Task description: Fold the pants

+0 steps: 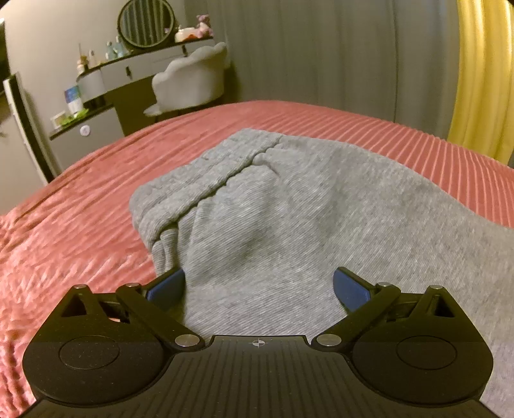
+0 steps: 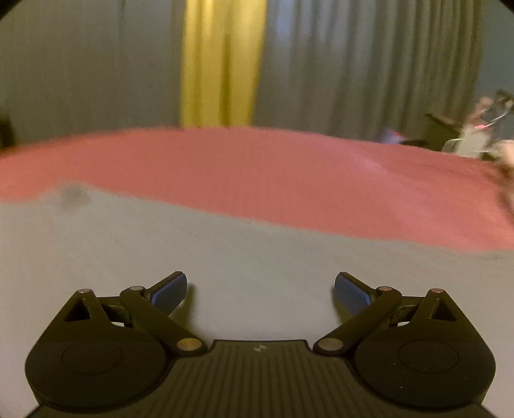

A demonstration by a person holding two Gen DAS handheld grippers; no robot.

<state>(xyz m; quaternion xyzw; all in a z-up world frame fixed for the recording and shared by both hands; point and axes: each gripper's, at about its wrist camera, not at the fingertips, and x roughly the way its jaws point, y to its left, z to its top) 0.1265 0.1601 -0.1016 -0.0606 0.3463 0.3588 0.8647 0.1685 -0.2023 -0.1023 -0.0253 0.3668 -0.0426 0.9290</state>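
Grey pants [image 1: 289,205] lie spread on the pink ribbed bedspread [image 1: 80,199], the gathered waistband [image 1: 205,180] bunched at the near-left end and the cloth running off to the right; the left gripper [image 1: 258,286] sits low over the fabric just below that waistband, jaws spread wide and released, its blue fingertips [image 1: 167,287] on either side of a broad stretch of grey knit with nothing pinched between them; the left pad looks to be brushing a fold at the garment's edge, though contact is hard to call from this angle; over on the right wrist view everything is smeared with blur, but the right gripper [image 2: 260,289] is plainly splayed open too, holding nothing, poised above a smooth grey expanse of the pants [image 2: 225,257] with the pink bedspread [image 2: 289,186] beyond; a darker patch [image 2: 74,194] shows on the cloth near its far-left edge; behind the bed hang grey curtains [image 1: 321,58] with a yellow curtain [image 1: 482,70] beside them; off to the left stand a dressing table [image 1: 128,70], a round mirror [image 1: 146,24] and a pale upholstered chair [image 1: 189,80].
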